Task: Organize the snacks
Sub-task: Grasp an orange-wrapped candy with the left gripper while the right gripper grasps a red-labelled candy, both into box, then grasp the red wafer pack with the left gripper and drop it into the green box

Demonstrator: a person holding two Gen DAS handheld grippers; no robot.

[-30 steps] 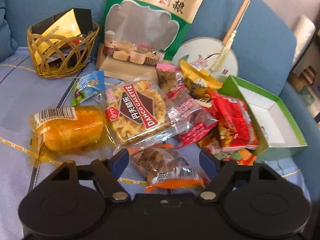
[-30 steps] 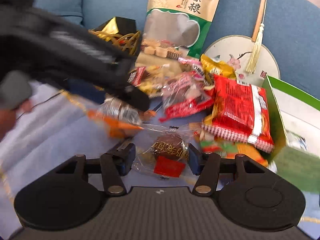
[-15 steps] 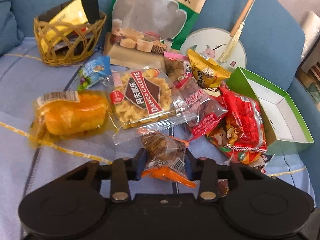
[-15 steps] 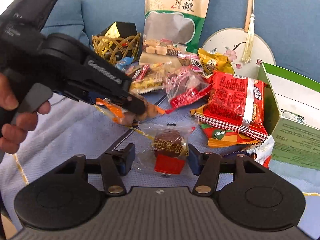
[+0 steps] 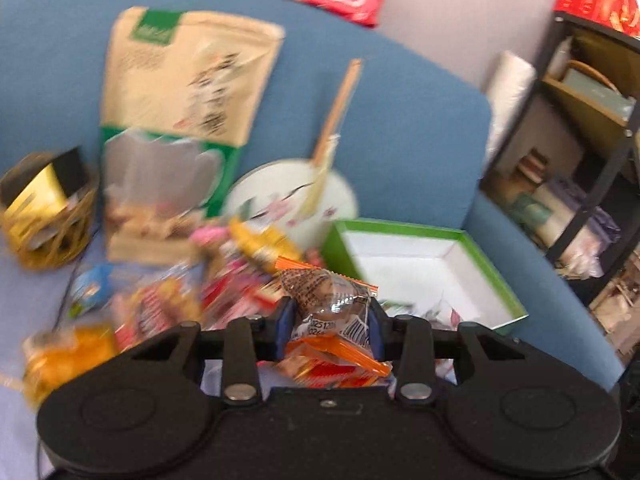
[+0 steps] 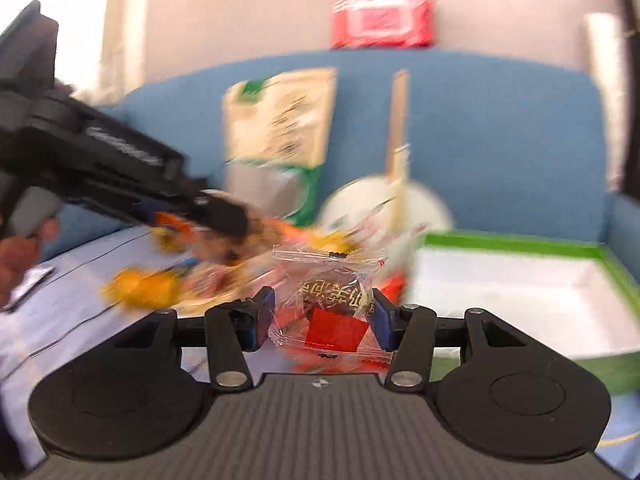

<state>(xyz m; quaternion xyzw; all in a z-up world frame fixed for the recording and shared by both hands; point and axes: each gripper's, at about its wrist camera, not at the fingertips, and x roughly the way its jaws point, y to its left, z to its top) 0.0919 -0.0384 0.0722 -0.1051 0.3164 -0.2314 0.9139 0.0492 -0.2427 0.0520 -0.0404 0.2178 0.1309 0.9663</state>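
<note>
Progress: early, by my reading. The green box [image 5: 424, 236], white inside, looks almost bare, with only some wrappers near its front corner, blurred. Most snacks lie in a loose pile [image 5: 168, 300] on the blue sofa seat, between a wicker basket [image 5: 48, 220] and the box.
Left tool [image 5: 330, 320]: clenched on a clear packet with orange crimped ends [image 5: 328, 308], a brown patterned sweet and a barcode showing through. The packet is lifted clear of the seat, in front of the box's near left corner.
Right tool [image 6: 320, 316]: its jaws are closing on a clear packet [image 6: 332, 300] holding a dark round cake with gold characters above a red label. The pads touch the wrapper's sides and the packet hangs off the seat, just left of the box.
Left to do: likely both packets go into a container, then the rest of the pile.
Background: a tall kraft and green pouch [image 5: 180, 120] and a round painted fan [image 5: 292, 200] lean on the sofa back.
Sharpness: both views are motion-blurred; only the held packets read clearly.
</note>
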